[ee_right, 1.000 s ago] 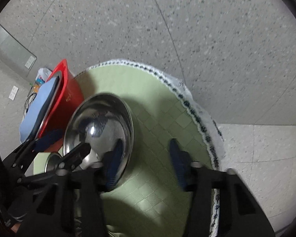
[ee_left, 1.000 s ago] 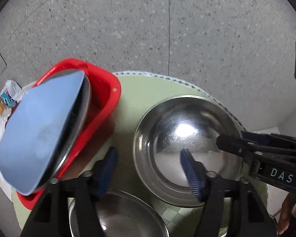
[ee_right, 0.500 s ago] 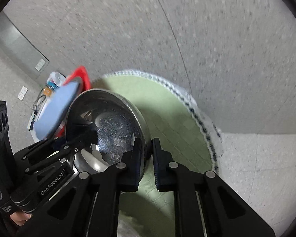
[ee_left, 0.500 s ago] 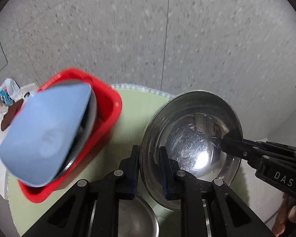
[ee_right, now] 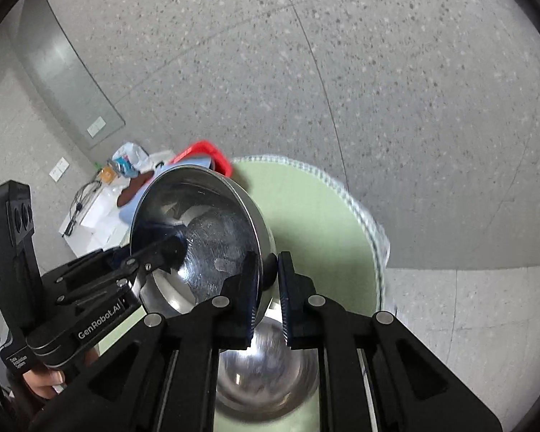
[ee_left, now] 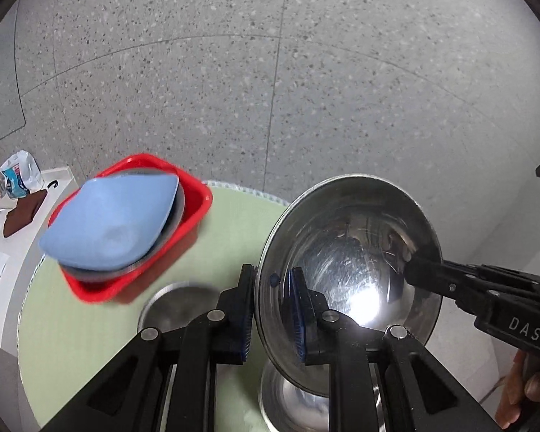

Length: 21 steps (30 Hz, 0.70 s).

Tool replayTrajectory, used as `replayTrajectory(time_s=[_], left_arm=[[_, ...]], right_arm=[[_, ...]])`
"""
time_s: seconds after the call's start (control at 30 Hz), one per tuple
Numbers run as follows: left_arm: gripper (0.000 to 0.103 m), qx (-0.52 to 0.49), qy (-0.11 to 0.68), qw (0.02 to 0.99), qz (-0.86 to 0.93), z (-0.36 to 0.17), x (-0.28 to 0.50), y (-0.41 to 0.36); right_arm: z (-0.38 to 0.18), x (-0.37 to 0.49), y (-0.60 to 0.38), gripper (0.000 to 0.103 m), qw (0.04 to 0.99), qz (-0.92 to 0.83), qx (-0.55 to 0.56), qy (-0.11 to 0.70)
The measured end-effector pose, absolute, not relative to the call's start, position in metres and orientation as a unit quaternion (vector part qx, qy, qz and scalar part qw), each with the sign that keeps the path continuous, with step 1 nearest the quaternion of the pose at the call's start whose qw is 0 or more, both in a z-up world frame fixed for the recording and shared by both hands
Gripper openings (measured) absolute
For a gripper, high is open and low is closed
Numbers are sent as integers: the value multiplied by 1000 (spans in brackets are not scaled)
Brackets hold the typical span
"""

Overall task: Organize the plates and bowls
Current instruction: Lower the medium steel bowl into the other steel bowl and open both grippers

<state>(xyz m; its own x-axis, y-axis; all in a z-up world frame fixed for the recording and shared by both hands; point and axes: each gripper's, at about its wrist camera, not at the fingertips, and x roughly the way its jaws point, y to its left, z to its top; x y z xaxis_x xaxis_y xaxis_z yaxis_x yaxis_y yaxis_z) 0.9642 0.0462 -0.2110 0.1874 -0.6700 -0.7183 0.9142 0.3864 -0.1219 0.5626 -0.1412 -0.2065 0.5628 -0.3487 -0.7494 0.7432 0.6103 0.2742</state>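
Steel bowl (ee_left: 349, 266) hangs tilted mid-frame, left gripper (ee_left: 270, 309) and right gripper (ee_right: 268, 297) both clamped on its rim; red bin (ee_left: 194, 212), upper left, already holds plates, other bowls wait below

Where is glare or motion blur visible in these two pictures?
Left wrist view: strong glare inside the held steel bowl; red basket and small bowl slightly blurred. Right wrist view: lower bowl and tablecloth edge smeared.
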Motion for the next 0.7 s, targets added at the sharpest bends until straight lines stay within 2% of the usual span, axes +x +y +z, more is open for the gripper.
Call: replayTrajectory(time_s=[0.17,0.43,0.7], left_arm=[[15,184,374,740,-528,-218,939,89],[15,219,410,716,-521,-248,931,90],[15,227,413,710,-523,-248,935,85]], right_arm=[[-225,549,-113,11,822,-330,307,349],[-263,539,-99,11,797,-345,311,387],[-285,541,-97,12,783,-353,307,409]])
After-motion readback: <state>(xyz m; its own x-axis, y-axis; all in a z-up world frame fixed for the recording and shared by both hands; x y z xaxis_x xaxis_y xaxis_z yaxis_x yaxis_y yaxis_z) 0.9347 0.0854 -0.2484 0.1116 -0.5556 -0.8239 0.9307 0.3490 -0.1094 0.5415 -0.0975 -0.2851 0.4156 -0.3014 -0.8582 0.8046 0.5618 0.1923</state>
